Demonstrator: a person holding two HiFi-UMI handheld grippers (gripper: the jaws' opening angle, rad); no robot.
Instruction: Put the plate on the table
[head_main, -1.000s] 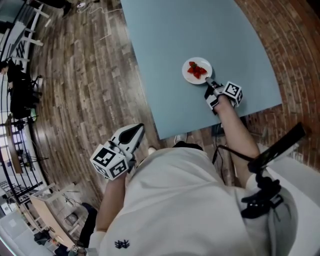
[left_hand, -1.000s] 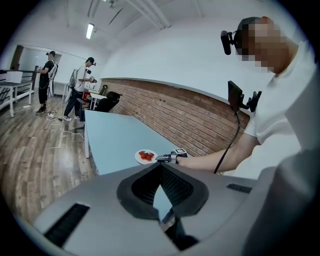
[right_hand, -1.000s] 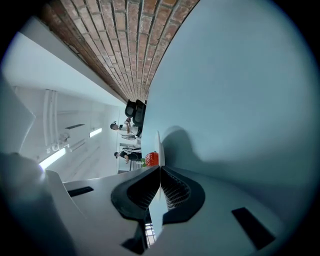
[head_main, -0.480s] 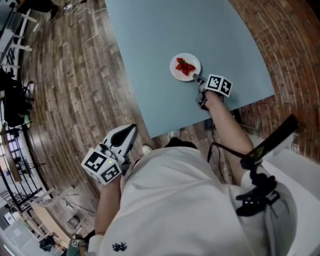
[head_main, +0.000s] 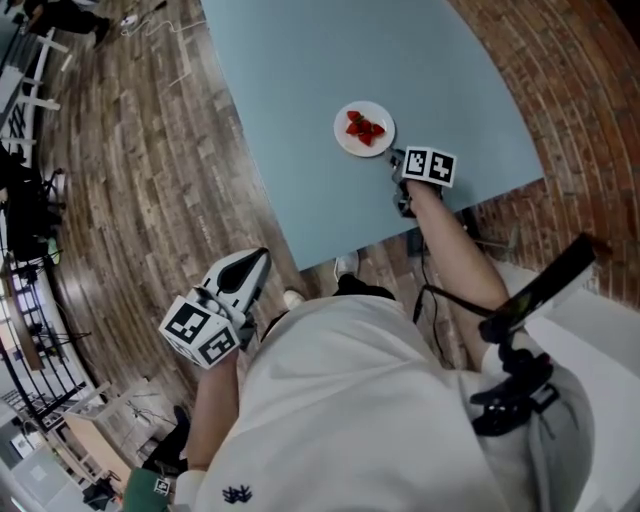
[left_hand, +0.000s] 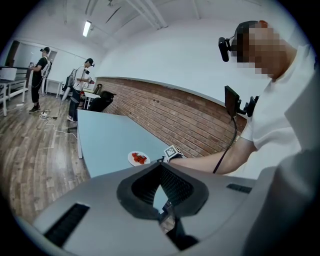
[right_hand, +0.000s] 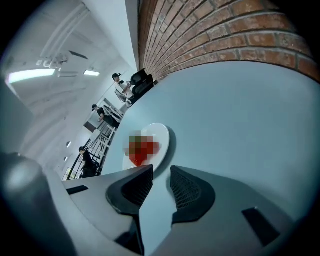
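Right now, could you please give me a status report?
Right gripper open, empty, beside plate. Left gripper shut, empty, off the table. Plate with strawberries on table. Nothing in the way.

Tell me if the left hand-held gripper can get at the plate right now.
Probably not as held: the left hand-held gripper hangs over the floor, off the table, while the plate sits far across by the right hand-held gripper.

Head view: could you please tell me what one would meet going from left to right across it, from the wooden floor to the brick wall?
wooden floor → left hand-held gripper → plate → right hand-held gripper → brick wall
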